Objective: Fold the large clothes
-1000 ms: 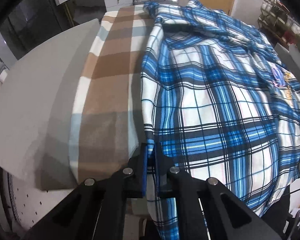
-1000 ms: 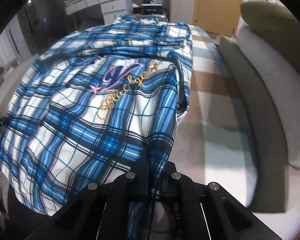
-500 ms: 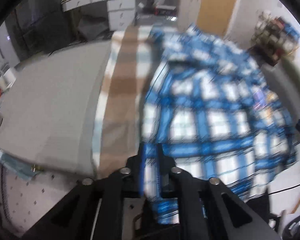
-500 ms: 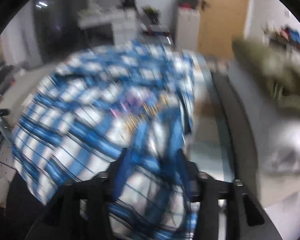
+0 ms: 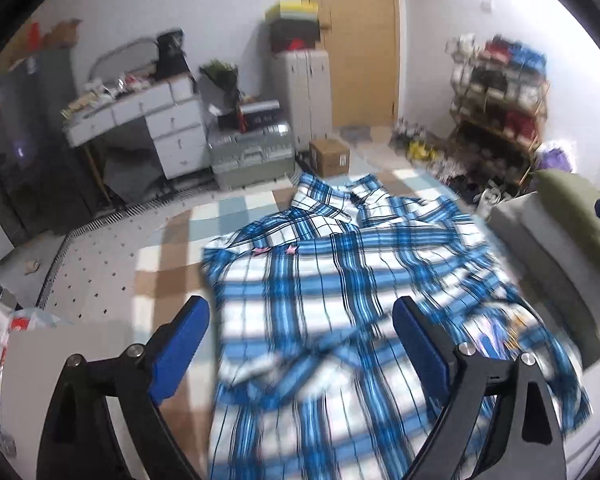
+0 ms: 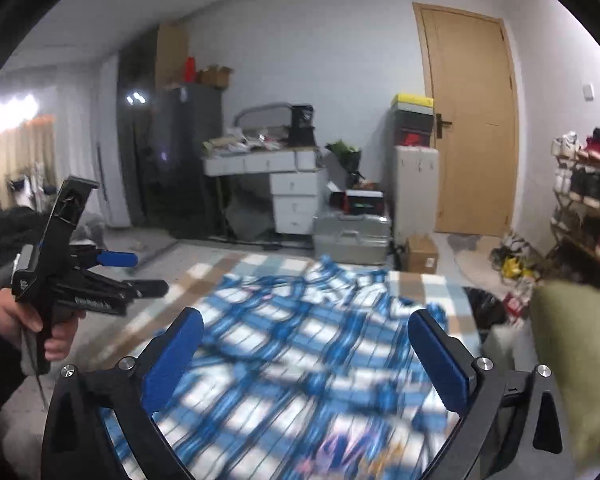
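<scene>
Blue plaid shirt (image 5: pixel 340 304) lies rumpled (collar far); both hand-held grippers (image 5: pixel 300 344) (image 6: pixel 306 354) opening, nothing between.

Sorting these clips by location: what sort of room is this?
Probably a lived-in home room: a shoe rack by the wooden door, a cluttered white drawer desk, and a sofa.

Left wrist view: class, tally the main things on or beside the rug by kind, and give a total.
Plaid shirt: 1
Cardboard box: 1
Metal case: 1
Checked rug: 1
Total: 4
</scene>
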A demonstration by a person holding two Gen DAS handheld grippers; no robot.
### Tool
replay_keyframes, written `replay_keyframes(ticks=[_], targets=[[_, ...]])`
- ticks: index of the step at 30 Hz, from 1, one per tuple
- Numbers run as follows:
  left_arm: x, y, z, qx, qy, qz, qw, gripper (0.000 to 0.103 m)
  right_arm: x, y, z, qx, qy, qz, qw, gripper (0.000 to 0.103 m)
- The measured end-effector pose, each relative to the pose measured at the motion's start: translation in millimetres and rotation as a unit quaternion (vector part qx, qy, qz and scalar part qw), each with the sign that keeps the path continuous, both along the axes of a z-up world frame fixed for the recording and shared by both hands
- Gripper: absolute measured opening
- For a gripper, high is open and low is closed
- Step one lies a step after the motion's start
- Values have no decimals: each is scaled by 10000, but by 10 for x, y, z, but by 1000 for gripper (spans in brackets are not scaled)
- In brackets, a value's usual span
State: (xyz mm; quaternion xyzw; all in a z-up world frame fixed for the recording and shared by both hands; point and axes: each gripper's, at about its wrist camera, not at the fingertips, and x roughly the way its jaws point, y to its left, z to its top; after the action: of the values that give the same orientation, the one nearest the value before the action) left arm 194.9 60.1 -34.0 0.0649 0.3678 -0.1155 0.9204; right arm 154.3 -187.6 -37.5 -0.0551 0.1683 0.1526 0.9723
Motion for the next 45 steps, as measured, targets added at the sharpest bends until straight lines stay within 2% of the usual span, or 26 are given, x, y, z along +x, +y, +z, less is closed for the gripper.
replay_keyframes(ticks=[2, 3, 4, 5, 6, 8, 10, 12, 14, 15, 18, 19, 21, 23, 28, 29, 31, 33, 35, 36, 37, 38, 40, 41, 43, 45], targets=[[408, -89, -221, -46, 341, -157, 9993, 90, 492, 21, -68, -62, 227, -188, 9995, 103], [669, -129, -394, 19, 545, -169, 9984, 90, 892, 35, -178, -51, 559, -264, 9981, 102], [886, -154, -583, 109, 696, -154, 9974, 90, 1088, 22, -249, -20, 785, -301, 9965, 101], [1025, -171, -725, 128, 868, -172, 9960, 90, 1478, 8, -427, 109, 1230, -331, 9918, 86], [1170, -175, -882, 92, 1082, -138, 9940, 90, 1656, -35, -566, 126, 1471, -278, 9886, 62], [1385, -91, -1198, -216, 1565, -37, 9874, 90, 2120, -35, -922, 2, 2060, -390, 9778, 42], [1506, -2, -1497, -452, 1971, 156, 9792, 90, 2394, -67, -1221, 175, 2454, -447, 9682, 39], [1504, 11, -1605, -364, 1916, 257, 9805, 90, 2547, -66, -1457, 47, 2677, -554, 9619, 36], [1469, 4, -1652, -219, 1832, 212, 9826, 90, 2669, -15, -1717, -399, 2944, -748, 9519, 32], [1444, -12, -1677, -86, 1787, 197, 9837, 90, 2639, -11, -1719, -474, 2795, -757, 9560, 32], [1378, -40, -1632, 106, 1749, 179, 9844, 90, 2614, 92, -1685, -851, 2811, -802, 9525, 33], [1338, -23, -1563, 34, 1727, 218, 9847, 90, 2590, 97, -1655, -803, 2824, -742, 9530, 33], [1265, 45, -1416, -396, 1638, 135, 9856, 90, 2414, 82, -1505, -470, 2648, -554, 9616, 33], [1172, 86, -1363, -482, 1656, 138, 9849, 90, 2241, 70, -1457, -364, 2644, -378, 9630, 35], [1064, 38, -1657, -22, 1924, 191, 9811, 91, 2071, 63, -1743, -822, 2868, -528, 9530, 36], [1054, 18, -1676, 120, 1824, 153, 9830, 92, 2031, 38, -1732, -766, 2746, -494, 9572, 37], [1074, 17, -1668, 146, 1927, 230, 9809, 92, 2069, -8, -1689, -762, 2870, -552, 9533, 36], [1081, 79, -1617, -56, 2093, 369, 9771, 92, 2028, -113, -1517, -593, 2570, -658, 9623, 37], [1057, 123, -1535, -120, 1998, 400, 9789, 92, 2033, -269, -1364, -558, 2258, -1024, 9672, 41], [1039, 135, -1531, 0, 1946, 429, 9800, 92, 2045, -349, -1351, -598, 2198, -1184, 9665, 46], [1049, 136, -1590, 181, 2034, 457, 9779, 92, 2073, -420, -1384, -668, 2219, -1389, 9628, 47], [1073, 122, -1663, 264, 2175, 407, 9749, 92, 2131, -486, -1462, -714, 2382, -1560, 9560, 48], [1084, 84, -1673, 412, 2189, 291, 9744, 92, 2227, -574, -1681, -743, 2887, -1592, 9412, 48], [1101, 69, -1638, 447, 2214, 297, 9737, 91, 2181, -580, -1673, -758, 2756, -1581, 9451, 47], [1146, 63, -1474, 117, 2223, 269, 9745, 91, 2123, -545, -1621, -840, 2730, -1554, 9457, 47], [1264, -27, -1299, -11, 2034, 194, 9789, 91, 1971, -547, -1482, -436, 2583, -1383, 9551, 46]])
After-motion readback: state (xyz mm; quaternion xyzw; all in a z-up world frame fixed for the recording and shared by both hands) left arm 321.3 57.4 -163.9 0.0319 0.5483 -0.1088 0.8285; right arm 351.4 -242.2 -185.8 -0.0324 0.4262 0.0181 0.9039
